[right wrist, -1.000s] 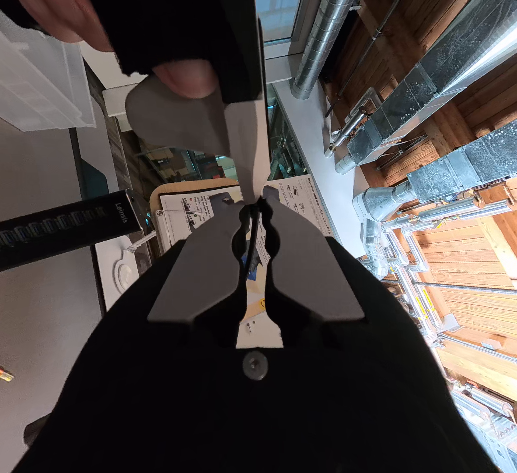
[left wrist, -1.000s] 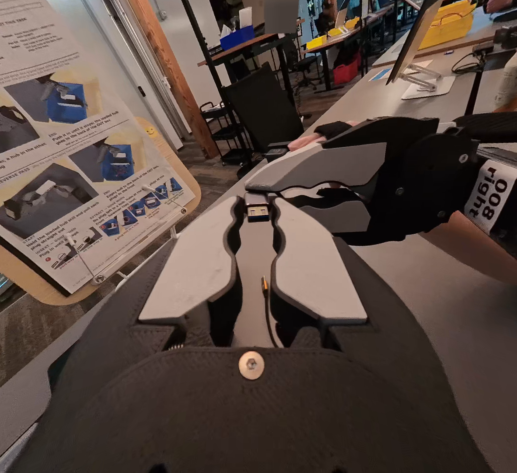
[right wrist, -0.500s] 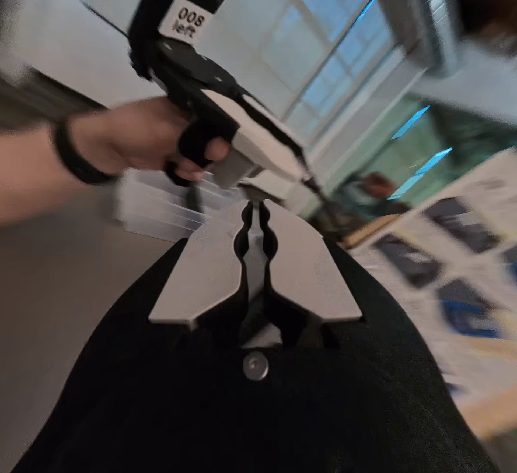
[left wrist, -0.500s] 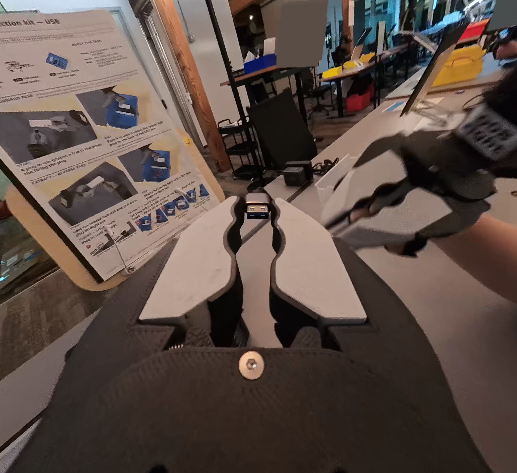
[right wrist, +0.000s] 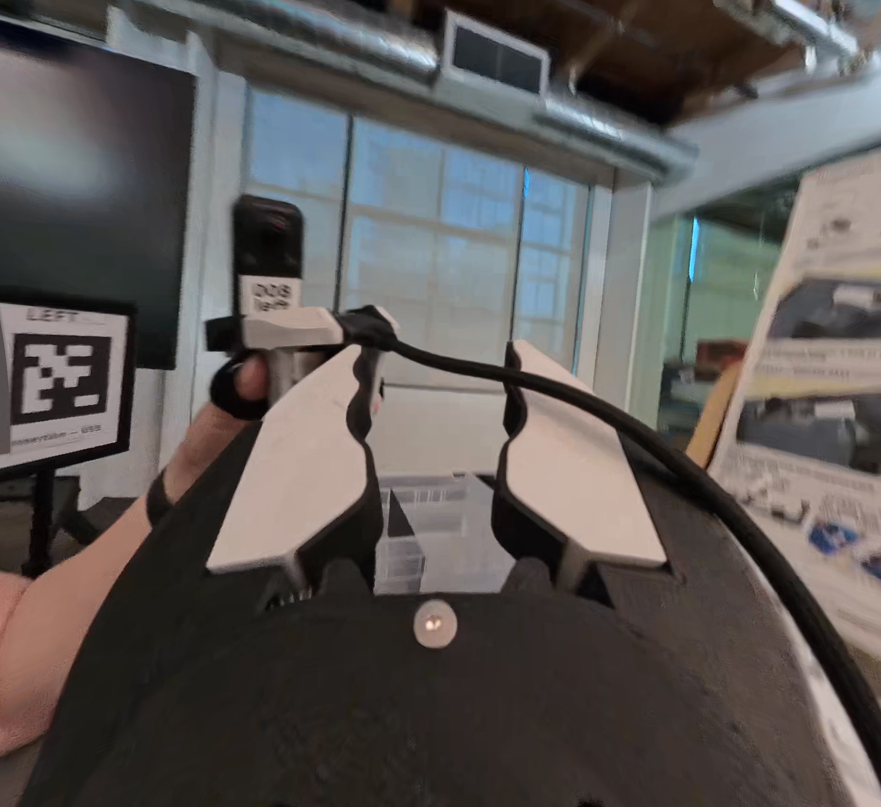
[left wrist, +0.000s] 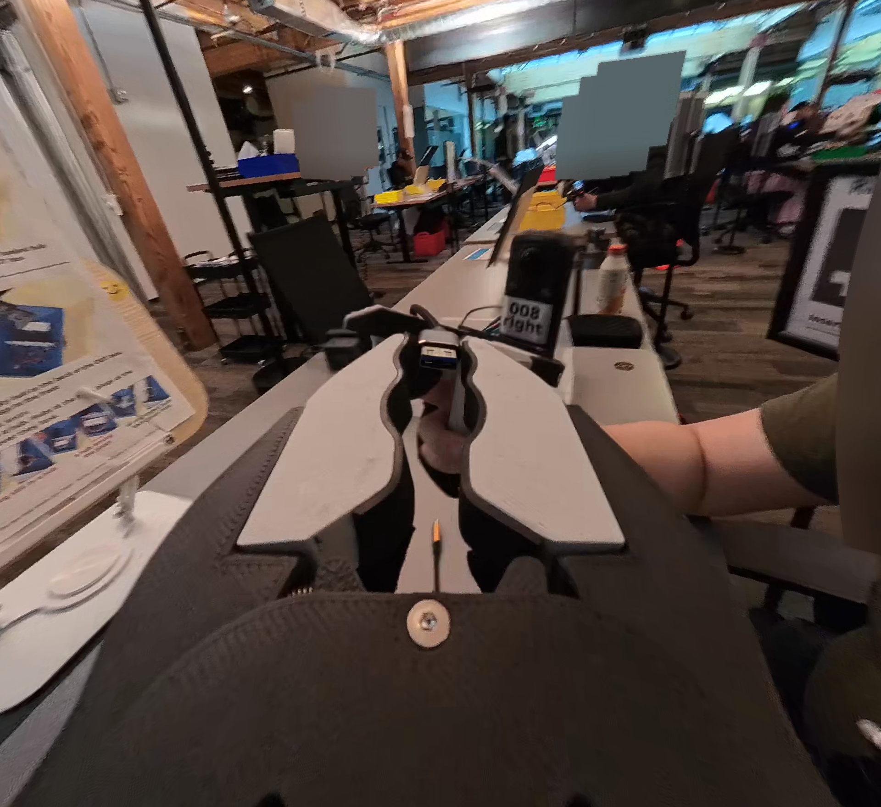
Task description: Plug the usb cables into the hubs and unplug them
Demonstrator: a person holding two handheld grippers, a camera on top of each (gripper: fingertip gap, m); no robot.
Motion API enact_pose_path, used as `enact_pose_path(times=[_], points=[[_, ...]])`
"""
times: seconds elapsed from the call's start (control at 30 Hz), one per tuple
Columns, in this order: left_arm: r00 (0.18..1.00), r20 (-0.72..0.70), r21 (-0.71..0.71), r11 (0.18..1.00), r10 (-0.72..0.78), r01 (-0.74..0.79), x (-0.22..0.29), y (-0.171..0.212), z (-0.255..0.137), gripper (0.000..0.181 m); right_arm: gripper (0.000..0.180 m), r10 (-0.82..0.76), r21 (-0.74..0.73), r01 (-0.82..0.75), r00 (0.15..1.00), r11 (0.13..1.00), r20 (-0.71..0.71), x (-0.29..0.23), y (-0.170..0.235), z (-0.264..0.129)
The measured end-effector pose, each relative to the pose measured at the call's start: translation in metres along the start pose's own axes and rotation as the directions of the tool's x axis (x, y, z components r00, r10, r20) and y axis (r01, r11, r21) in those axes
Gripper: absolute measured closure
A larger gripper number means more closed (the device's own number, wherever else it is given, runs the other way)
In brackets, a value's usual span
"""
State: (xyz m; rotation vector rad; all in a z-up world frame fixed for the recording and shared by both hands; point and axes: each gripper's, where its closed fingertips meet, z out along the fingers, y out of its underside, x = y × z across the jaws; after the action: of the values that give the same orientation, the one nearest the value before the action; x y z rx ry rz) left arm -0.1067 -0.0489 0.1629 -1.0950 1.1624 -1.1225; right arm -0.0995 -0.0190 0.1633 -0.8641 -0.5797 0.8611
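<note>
My left gripper (left wrist: 436, 345) is shut on a silver USB plug (left wrist: 437, 355) with a blue insert, which sticks out past its fingertips. The plug's black cable (right wrist: 572, 402) runs from the left gripper (right wrist: 333, 331) across my right gripper's right finger and down the right side. My right gripper (right wrist: 441, 355) is open and empty, facing the left one at close range. Its camera housing (left wrist: 538, 278) shows just beyond the plug in the left wrist view. No hub is in view.
An instruction board (left wrist: 71, 402) stands on a white base at the left of the grey table (left wrist: 615, 383). A clear plastic box (right wrist: 429, 522) lies below my right gripper. A framed marker sign (right wrist: 62, 383) and a bottle (left wrist: 612, 278) stand nearby. A thin orange-tipped cable (left wrist: 435, 533) lies on the table.
My right gripper was shut on the thin cable, swung round to face the left gripper and has opened. The left gripper kept hold of the plug and tilted upward.
</note>
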Motion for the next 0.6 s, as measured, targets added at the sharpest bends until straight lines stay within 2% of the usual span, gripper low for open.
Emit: enact_pose_path(times=[0.13,0.17,0.3,0.37,0.43,0.53,0.6], points=[[0.99,-0.134,0.027,0.998,-0.045,0.049,0.016,-0.005,-0.003,0.165,0.142,-0.171,0.163,0.142,0.969,0.976,0.179,-0.033,-0.024,-0.014],[0.986,-0.158,0.026,0.998,-0.052,0.057,0.019,-0.006,-0.004,0.165,0.146,-0.166,0.149,0.133,0.957,0.98,0.238,-0.04,-0.024,-0.015],[0.978,-0.204,-0.001,0.999,-0.046,0.047,0.025,-0.002,-0.004,0.165,0.148,-0.151,0.104,0.123,0.933,0.987,0.327,-0.048,-0.028,-0.019],[0.976,-0.212,-0.013,0.999,-0.04,0.038,0.027,0.001,-0.002,0.165,0.154,-0.12,0.085,0.096,0.932,0.992,0.343,-0.047,-0.03,-0.02],[0.974,-0.222,-0.028,0.999,-0.036,0.031,0.029,0.003,-0.001,0.165,0.172,-0.085,0.069,0.064,0.931,0.996,0.354,-0.044,-0.031,-0.022],[0.974,-0.22,-0.033,0.998,-0.05,0.044,0.026,0.006,-0.001,0.165,0.173,-0.072,0.033,0.065,0.925,0.997,0.374,-0.043,-0.027,-0.023],[0.963,-0.238,-0.026,0.992,-0.128,0.126,0.023,0.006,0.0,0.167,0.175,-0.123,0.044,0.115,0.929,0.992,0.35,-0.043,-0.027,-0.023]])
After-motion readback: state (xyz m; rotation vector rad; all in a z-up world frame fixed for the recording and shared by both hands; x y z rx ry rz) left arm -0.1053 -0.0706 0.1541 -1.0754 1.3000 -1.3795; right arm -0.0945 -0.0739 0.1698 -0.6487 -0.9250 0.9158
